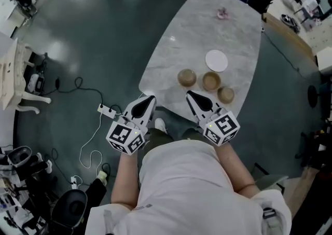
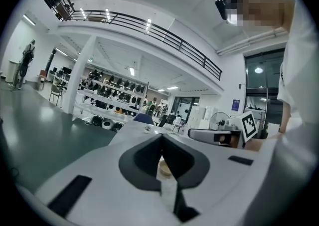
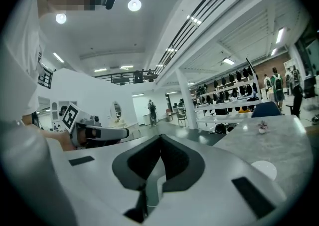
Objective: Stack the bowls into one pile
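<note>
Three bowls (image 1: 211, 81) on table (image 1: 171, 68), just ahead | left claw (image 1: 149, 98), right claw (image 1: 190, 94): closed, empty

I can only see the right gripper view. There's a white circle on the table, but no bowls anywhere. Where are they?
Observer: The head view shows three brown bowls on the marble table. The left bowl, middle bowl and right bowl sit side by side near its close edge, none stacked.
Operator: So what's my white circle?
Observer: It's a white plate, lying just beyond the middle bowl and not touching it.
</note>
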{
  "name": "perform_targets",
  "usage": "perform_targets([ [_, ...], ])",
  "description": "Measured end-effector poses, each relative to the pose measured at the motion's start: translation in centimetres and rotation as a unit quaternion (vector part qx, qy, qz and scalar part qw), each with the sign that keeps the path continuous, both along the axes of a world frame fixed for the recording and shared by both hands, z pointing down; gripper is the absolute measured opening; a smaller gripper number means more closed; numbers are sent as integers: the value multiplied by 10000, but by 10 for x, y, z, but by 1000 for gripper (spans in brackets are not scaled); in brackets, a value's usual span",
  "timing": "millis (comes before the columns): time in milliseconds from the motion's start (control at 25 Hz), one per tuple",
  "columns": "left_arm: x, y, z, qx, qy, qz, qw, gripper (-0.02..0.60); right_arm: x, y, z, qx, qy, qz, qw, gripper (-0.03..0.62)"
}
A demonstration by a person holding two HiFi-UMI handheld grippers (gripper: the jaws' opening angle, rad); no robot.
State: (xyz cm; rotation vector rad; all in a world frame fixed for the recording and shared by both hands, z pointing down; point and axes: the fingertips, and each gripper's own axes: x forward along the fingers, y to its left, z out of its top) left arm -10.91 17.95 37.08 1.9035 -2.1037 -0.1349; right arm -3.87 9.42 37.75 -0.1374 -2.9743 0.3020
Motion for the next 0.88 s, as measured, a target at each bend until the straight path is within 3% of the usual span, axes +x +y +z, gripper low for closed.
perform_targets([
  [400,-66,-16,8,-9,193,889,9959,2,-49,-10,6,30,215,1039,9943,18],
  [880,-49,-62,30,-217,314,1809,9828,2,-16,-46,27,14,587,2076,9765,55],
])
